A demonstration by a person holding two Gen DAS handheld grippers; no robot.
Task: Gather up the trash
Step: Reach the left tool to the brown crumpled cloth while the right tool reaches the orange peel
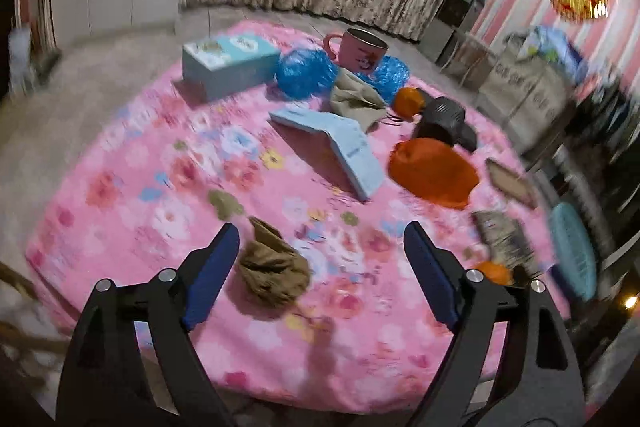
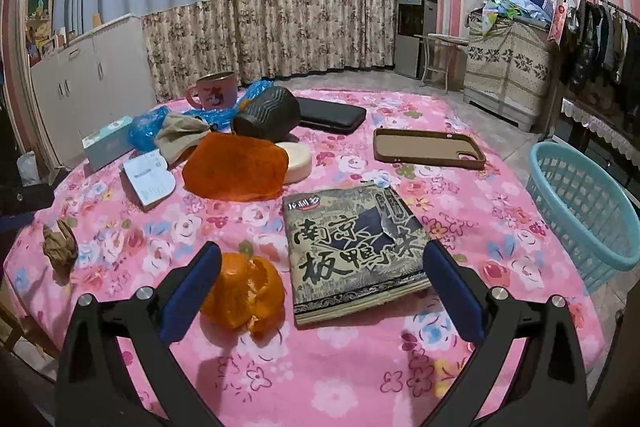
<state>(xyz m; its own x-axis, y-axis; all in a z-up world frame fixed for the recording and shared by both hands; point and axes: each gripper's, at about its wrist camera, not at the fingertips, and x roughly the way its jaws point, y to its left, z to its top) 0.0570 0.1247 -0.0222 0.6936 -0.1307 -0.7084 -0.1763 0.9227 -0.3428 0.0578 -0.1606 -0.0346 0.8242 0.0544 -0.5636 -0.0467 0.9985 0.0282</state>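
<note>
A crumpled brown paper wad (image 1: 274, 271) lies on the pink flowered tablecloth (image 1: 160, 195), between the fingers of my left gripper (image 1: 322, 227) and nearer the left one. The pads do not touch it and the jaws stand wide open. My right gripper (image 2: 323, 247) is open too, low over the table. An orange peel (image 2: 244, 291) sits by its left finger, and a torn food packet (image 2: 356, 251) lies between the fingers. The same wad (image 2: 60, 247) shows at the far left. A teal basket (image 2: 580, 211) stands off the table's right edge.
Further back lie an orange plastic bag (image 2: 236, 167), blue bags (image 1: 306, 69), a beige cloth (image 1: 354, 99), a folded leaflet (image 1: 340, 151), a tissue box (image 1: 228, 63), a pink mug (image 1: 360, 47), a tipped dark cup (image 2: 266, 119) and a phone case (image 2: 428, 149).
</note>
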